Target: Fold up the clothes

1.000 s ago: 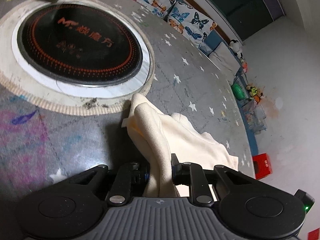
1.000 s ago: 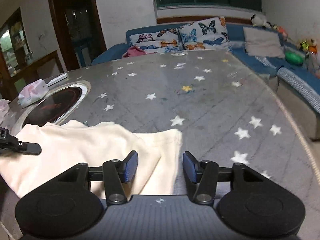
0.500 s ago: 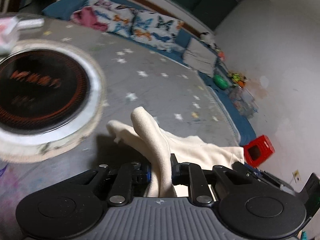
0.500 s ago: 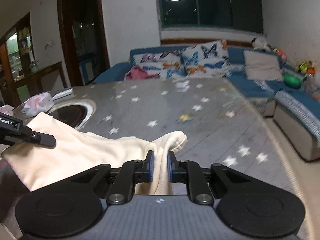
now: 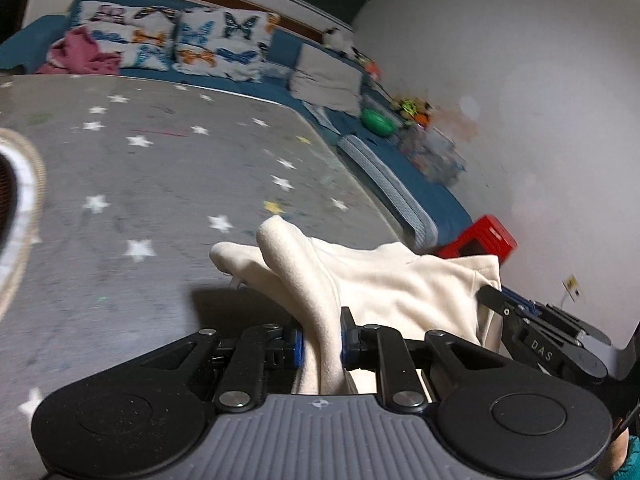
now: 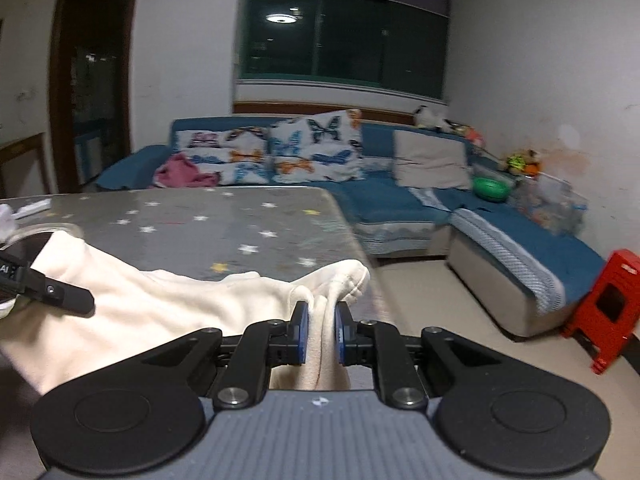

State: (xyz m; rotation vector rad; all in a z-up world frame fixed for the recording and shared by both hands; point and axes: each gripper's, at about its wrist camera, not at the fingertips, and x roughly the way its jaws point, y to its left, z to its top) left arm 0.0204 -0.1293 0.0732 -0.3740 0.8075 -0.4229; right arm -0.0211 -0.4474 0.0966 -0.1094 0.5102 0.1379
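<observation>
Grey, star-printed counter (image 5: 168, 184) fills the left wrist view, with a blue sofa (image 5: 404, 184) and butterfly cushions (image 5: 216, 46) behind it and a red stool (image 5: 482, 240) by the wall. The left claw (image 5: 320, 346) is clenched on a bunched fold of the cream garment (image 5: 384, 280), which rises off the counter and stretches rightward to the right claw (image 5: 496, 300), seen at the frame's edge.

Right wrist view: the same counter (image 6: 224, 220) ends before the sofa (image 6: 404, 204), under a dark window (image 6: 344, 36). The right claw (image 6: 320, 332) is clenched on another fold of the garment (image 6: 168, 312), which spans leftward to the left claw (image 6: 80, 300).
</observation>
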